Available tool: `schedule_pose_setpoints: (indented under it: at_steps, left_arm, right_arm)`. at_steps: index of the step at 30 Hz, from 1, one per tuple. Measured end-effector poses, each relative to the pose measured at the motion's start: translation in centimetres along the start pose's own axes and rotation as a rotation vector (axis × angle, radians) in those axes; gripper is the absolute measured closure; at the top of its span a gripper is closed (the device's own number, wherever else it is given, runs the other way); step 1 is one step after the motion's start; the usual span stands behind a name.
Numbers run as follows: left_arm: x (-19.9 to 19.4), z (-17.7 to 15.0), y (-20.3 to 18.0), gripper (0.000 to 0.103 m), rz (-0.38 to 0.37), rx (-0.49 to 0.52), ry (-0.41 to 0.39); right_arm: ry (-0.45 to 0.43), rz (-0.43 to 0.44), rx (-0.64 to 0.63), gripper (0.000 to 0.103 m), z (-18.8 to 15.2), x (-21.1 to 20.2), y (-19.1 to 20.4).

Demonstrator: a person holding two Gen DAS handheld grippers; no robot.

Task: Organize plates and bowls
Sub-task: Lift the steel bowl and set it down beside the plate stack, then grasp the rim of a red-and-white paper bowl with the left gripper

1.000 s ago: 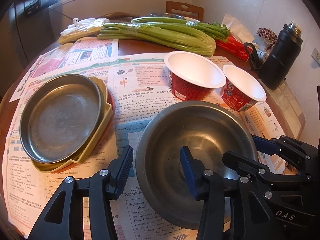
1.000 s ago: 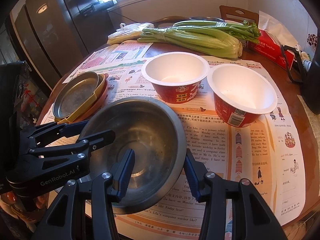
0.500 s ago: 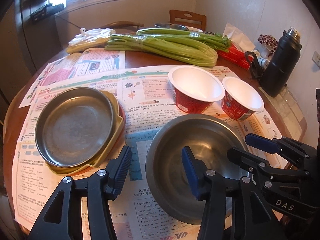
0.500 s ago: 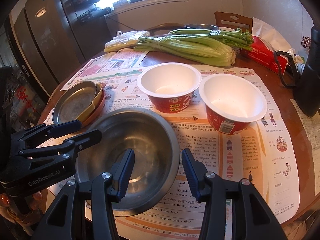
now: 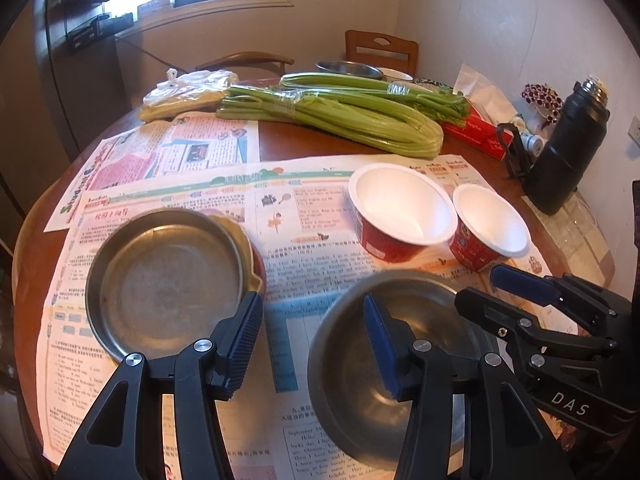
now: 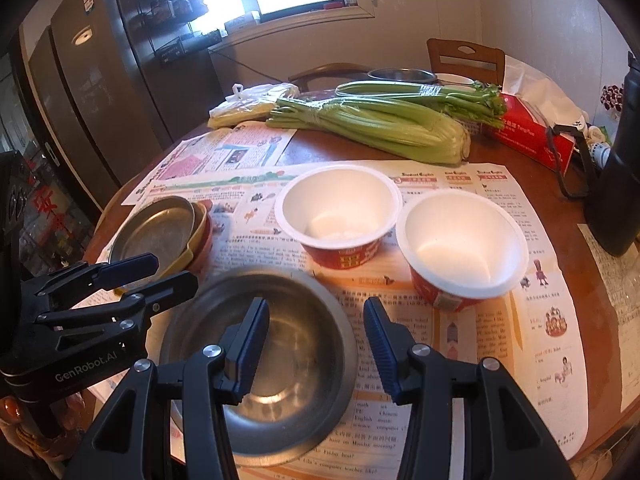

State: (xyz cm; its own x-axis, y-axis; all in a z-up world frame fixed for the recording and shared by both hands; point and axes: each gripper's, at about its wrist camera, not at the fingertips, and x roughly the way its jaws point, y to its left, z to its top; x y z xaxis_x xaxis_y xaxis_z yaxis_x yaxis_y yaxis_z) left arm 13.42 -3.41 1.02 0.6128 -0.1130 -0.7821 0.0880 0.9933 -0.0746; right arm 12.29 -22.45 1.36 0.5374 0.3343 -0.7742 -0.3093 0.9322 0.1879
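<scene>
Three plates (image 5: pixel 160 284) sit nested near the table's (image 5: pixel 304 140) left edge; the steel bowl (image 6: pixel 276 360) and two paper bowls (image 6: pixel 340 216) stand unstacked toward the front and middle. Left gripper (image 5: pixel 312 344) and right gripper (image 6: pixel 316 344) hang spread, holding nothing.

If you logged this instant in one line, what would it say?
left tongs: open, empty | right tongs: open, empty | steel bowl: on newspaper | plates: stacked | paper bowls: separate
</scene>
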Motion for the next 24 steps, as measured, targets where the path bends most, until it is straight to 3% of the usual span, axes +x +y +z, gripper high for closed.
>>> schedule_pose_setpoints:
  at_steps: [17, 24]
  left_arm:
    - [4.2, 6.3, -1.6, 0.048, -0.037, 0.056, 0.021]
    - [6.6, 8.3, -2.2, 0.048, -0.09, 0.035, 0.056]
  right_arm:
    - [0.056, 0.035, 0.059, 0.053, 1.7, 4.0, -1.5]
    - [0.062, 0.038, 0.119, 0.053, 2.8, 4.9, -3.4]
